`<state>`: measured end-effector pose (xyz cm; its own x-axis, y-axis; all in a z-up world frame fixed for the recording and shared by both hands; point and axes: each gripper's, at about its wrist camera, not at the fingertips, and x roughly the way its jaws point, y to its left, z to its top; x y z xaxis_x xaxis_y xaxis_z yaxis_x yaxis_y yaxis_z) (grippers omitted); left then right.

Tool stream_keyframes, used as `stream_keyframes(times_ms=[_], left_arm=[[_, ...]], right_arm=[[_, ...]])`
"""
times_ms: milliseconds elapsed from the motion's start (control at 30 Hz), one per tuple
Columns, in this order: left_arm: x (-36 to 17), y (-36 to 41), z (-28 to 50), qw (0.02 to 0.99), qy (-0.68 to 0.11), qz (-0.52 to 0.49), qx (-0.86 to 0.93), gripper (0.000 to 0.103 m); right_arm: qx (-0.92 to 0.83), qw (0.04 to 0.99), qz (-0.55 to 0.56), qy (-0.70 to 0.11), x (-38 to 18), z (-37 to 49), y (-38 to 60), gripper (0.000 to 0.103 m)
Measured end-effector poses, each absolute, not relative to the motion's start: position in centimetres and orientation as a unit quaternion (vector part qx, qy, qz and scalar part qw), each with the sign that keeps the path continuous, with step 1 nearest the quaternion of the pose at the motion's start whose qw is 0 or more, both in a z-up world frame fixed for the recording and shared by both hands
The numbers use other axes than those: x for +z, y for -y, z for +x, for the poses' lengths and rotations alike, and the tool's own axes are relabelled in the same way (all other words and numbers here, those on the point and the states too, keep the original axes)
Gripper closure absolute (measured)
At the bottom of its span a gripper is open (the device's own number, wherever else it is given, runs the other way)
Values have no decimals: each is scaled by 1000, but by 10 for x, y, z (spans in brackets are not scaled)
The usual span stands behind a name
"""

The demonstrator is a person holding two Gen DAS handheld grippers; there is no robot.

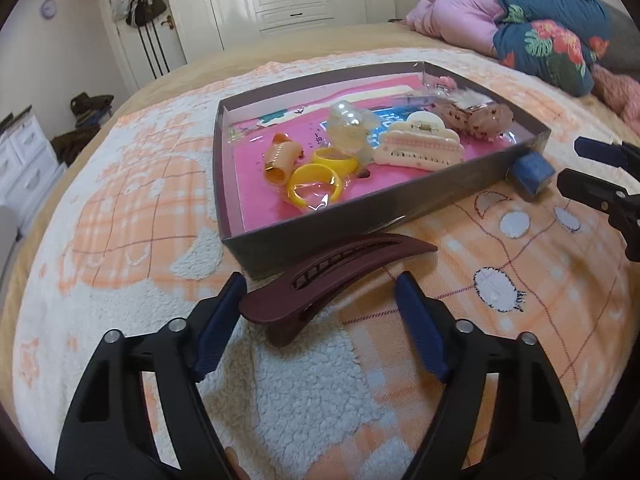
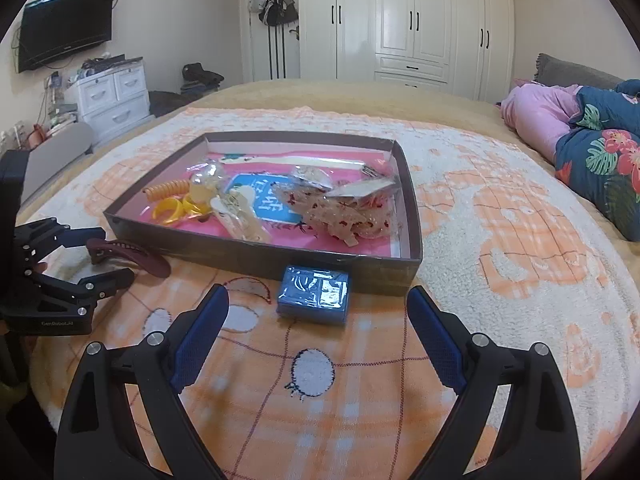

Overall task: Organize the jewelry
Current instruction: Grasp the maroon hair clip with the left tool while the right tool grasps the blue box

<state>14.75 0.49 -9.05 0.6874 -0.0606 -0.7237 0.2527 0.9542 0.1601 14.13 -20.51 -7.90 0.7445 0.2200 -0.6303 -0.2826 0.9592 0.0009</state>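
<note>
A maroon hair clip (image 1: 340,276) (image 2: 132,258) lies on the blanket just in front of a dark shallow box (image 1: 360,216) (image 2: 260,256) with a pink lining. My left gripper (image 1: 320,284) (image 2: 108,256) is open and straddles the clip; its left pad sits close to the clip's thick end, the right pad stands apart. A small blue packet (image 2: 314,294) (image 1: 532,172) rests against the box's near wall. My right gripper (image 2: 318,296) (image 1: 576,168) is open, with the packet just ahead between its fingertips, untouched. The box holds yellow bangles (image 1: 316,188), a cream claw clip (image 1: 416,144) and wrapped pieces.
All of this sits on an orange-and-white fleece blanket (image 2: 320,400) spread over a bed. Bunched pink and floral bedding (image 2: 592,148) lies at the far right. Beyond the bed are white wardrobes (image 2: 400,20), a white drawer unit (image 2: 116,96) and a wall television (image 2: 64,28).
</note>
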Motion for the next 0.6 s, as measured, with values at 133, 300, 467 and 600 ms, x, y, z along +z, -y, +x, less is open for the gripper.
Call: stream_keyframes(times_ms=[133,300,467,600], left_arm=[[-91,0,149,910,-383,137,-81,59],[-92,5,146,907,-385,153,-80,73],[-93,10,142,906,-382,164,-85,79],[-93,16,138,906,-377,167,-92,81]], right_arm=[[127,928,-43,-348,-86,151,203,15],[114,921,-29,-371,-96,166,199,25],[114,910,-32,-399,-107,173,197,59],[120,914,-39,-386,-103,163,200,59]])
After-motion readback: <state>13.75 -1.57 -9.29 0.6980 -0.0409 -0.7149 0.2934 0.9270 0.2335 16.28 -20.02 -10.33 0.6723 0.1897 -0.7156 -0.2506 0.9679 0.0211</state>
